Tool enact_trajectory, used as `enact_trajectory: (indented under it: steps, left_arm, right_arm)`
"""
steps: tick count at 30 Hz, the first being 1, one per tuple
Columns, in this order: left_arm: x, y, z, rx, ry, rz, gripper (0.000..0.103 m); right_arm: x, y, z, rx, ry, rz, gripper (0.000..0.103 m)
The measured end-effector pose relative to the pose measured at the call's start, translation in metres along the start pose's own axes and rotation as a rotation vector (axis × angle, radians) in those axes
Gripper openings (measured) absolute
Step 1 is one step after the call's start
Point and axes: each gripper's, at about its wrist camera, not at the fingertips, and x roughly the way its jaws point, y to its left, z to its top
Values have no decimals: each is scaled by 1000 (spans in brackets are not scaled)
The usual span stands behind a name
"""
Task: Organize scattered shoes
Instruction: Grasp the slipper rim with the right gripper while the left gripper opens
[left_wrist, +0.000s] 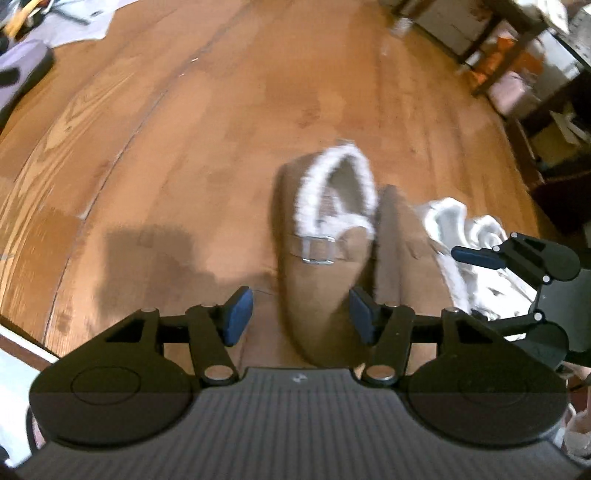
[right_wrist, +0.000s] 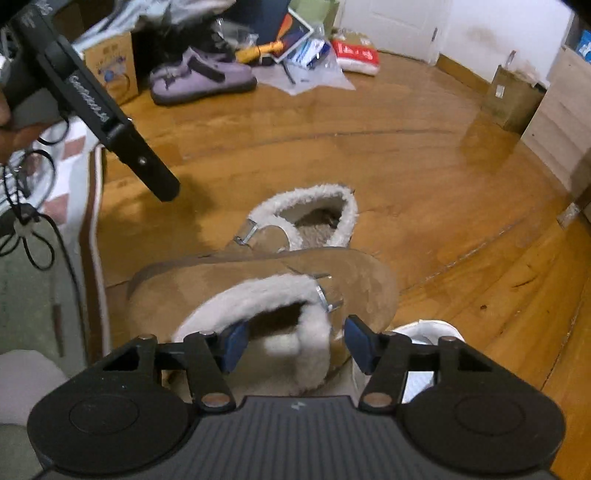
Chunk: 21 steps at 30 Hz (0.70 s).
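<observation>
Left gripper (left_wrist: 301, 314) fingers apart, hovering over the toe of a tan fleece-lined clog (left_wrist: 325, 258) that lies flat on the wood floor (left_wrist: 184, 147), centre of the left wrist view; nothing clamped, pads either side of the toe, whether touching I can't tell. Second tan clog (right_wrist: 258, 295) sits just right of it, tipped on its side against the first, sole edge up. Right gripper (right_wrist: 291, 345) fingers also apart, straddling the fleece collar (right_wrist: 295, 332) of that tipped clog at the lower centre of the right wrist view; left pad is inside the opening, right pad outside, not closed on it. White shoe (left_wrist: 465, 236) lies right of the pair, partly under the right gripper. Purple clogs (right_wrist: 201, 75) are well apart, upper left of the right wrist view, beside a cardboard box (right_wrist: 114, 66) and loose clutter.
</observation>
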Motion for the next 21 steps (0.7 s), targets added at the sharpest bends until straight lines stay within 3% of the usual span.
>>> enact_trajectory:
  steps: [1, 3, 4, 5, 10, 14, 15, 16, 21]
  left_arm:
    - [1, 3, 0, -5, 2, 2, 56]
    - [3, 8, -1, 3, 6, 22, 56]
    - [3, 9, -1, 10, 9, 30, 56]
    - [5, 9, -2, 13, 11, 41, 56]
    - [12, 13, 1, 7, 7, 60, 56]
    - [5, 22, 6, -25, -38, 76, 56]
    - [1, 25, 7, -32, -52, 83, 56]
    - [-1, 26, 7, -38, -63, 88, 56]
    - [-13, 35, 6, -60, -93, 88, 57]
  right_arm:
    - [5, -1, 1, 6, 11, -6, 57]
    - [16, -3, 2, 18, 33, -19, 44]
    - [21, -4, 3, 24, 44, -25, 43]
    - [26, -5, 4, 30, 54, -32, 31]
    - [14, -22, 6, 286, 1, 8, 27]
    - [1, -54, -4, 664, -29, 164, 27]
    - [4, -56, -1, 686, -30, 173, 27]
    - [-1, -65, -13, 854, -32, 252, 27]
    - [-7, -73, -38, 1194, -41, 438, 26]
